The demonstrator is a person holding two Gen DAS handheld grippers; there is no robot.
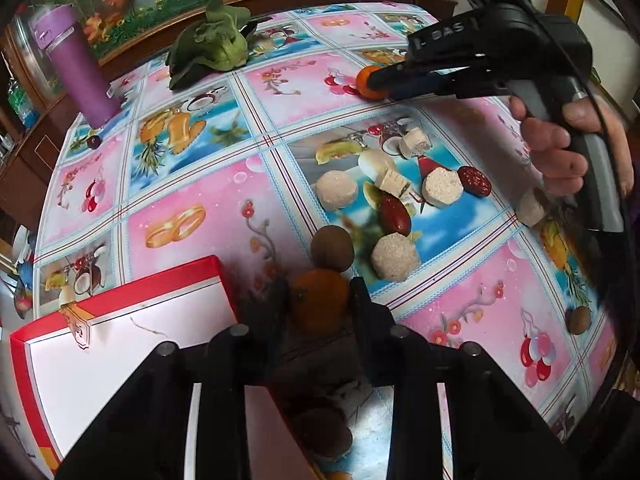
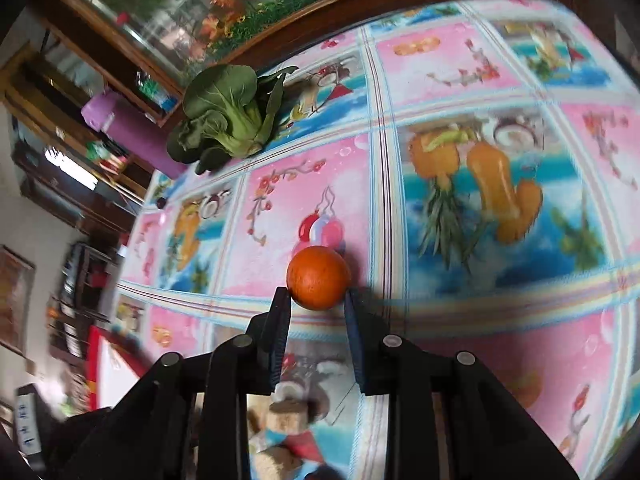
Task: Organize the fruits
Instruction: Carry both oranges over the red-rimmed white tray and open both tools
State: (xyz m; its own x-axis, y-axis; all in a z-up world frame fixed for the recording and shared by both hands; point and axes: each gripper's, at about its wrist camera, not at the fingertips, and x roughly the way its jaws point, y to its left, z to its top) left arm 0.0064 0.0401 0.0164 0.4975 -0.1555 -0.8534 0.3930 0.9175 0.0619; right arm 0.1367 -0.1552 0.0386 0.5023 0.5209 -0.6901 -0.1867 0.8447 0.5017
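Seen from the left wrist, the left gripper (image 1: 318,296) straddles a small round orange citrus fruit (image 1: 319,300) on the glossy floral-print plastic tablecloth (image 1: 192,184), its black fingers at either flank of the fruit; motion blur leaves it unclear whether they are pressing on it. Just beyond lies a brown walnut-like ball (image 1: 332,249), and to the left the red-edged white cardboard box (image 1: 120,344), the probable destination for the fruit. Farther out sit pale round cakes (image 1: 337,190) and dark red dates (image 1: 395,215). Across the table a person's hand (image 1: 560,152) works the right gripper (image 1: 374,80), whose tip meets a second small orange fruit (image 1: 366,82).

From the right wrist, that glossy orange round fruit (image 2: 319,277) rests on the cloth between the right gripper's (image 2: 318,295) parted fingertips, which flank its near underside, so close that contact cannot be judged. A green leafy bok choy (image 2: 224,114) and a purple tumbler (image 2: 128,128) lie well beyond.

Both fruits look light, firm and smooth-skinned, liable to roll or squirt out of a shallow pinch. The safest hold appears to be across the widest middle, fingers pushed further past the near side, with gentle pressure to spare the peel.
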